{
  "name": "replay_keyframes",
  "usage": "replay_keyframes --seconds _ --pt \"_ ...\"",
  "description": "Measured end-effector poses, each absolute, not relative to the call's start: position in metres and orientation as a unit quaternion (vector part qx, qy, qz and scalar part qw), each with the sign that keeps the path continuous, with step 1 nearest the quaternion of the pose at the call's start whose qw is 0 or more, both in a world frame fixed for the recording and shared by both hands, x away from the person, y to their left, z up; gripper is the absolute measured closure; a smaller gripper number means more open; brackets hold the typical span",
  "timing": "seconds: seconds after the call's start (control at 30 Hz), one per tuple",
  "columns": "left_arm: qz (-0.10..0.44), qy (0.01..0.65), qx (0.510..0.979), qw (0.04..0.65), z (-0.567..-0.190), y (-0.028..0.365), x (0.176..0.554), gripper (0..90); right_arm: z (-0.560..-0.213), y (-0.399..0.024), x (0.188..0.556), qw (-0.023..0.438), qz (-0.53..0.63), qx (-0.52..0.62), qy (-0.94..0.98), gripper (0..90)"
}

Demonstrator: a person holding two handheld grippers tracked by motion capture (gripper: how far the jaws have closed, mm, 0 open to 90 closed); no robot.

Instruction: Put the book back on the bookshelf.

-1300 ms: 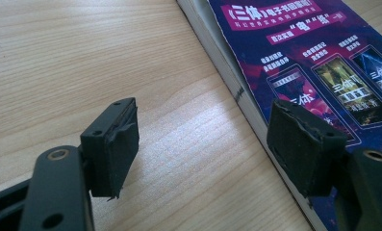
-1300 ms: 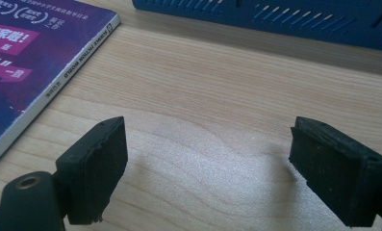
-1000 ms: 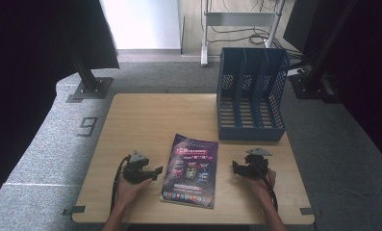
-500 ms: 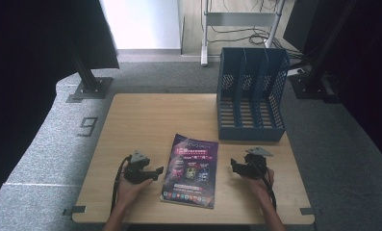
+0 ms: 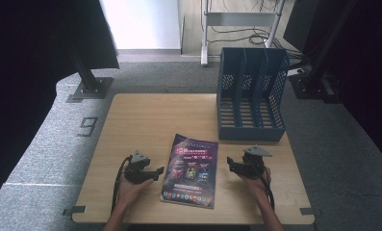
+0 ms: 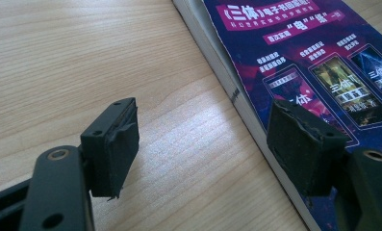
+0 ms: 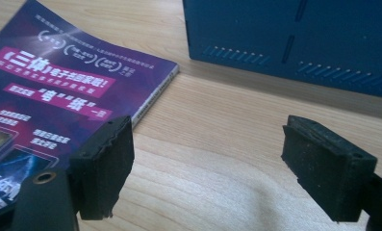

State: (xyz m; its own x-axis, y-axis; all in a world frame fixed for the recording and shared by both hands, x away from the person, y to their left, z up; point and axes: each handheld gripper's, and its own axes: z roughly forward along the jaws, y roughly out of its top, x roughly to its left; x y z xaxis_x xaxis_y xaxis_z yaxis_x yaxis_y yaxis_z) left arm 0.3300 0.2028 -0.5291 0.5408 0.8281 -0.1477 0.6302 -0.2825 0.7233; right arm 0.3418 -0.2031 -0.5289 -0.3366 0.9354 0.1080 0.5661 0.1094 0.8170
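A purple book (image 5: pixel 191 169) lies flat, cover up, on the near middle of the tabletop (image 5: pixel 150 120), between the two grippers and touched by neither. Its cover carries white and pink lettering and a row of small pictures; in the left gripper view (image 6: pixel 294 62) its pale page edge faces the jaws. The left gripper (image 5: pixel 156 172) sits just left of the book in the person's left hand (image 5: pixel 130 185), pointing toward it, its jaws apart with bare wood between them. The right gripper (image 5: pixel 230 165) is held just right of the book in the right hand (image 5: pixel 256 179), also pointing at it; its jaws have just been closing a little but stand wide apart with nothing between them. Beyond the book, at the far right of the tabletop, stands a blue file rack (image 5: pixel 250 94) with three upright compartments, well apart from the book; in the right gripper view its front wall (image 7: pixel 294 38) rises behind the jaws
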Motion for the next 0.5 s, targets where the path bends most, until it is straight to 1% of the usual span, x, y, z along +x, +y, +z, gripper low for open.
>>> replay_keyframes --seconds 0.5 --pt "0.126 0.462 0.790 0.383 -0.530 0.202 0.331 27.1 -0.518 -0.189 0.339 0.226 0.427 0.508 0.713 18.6"
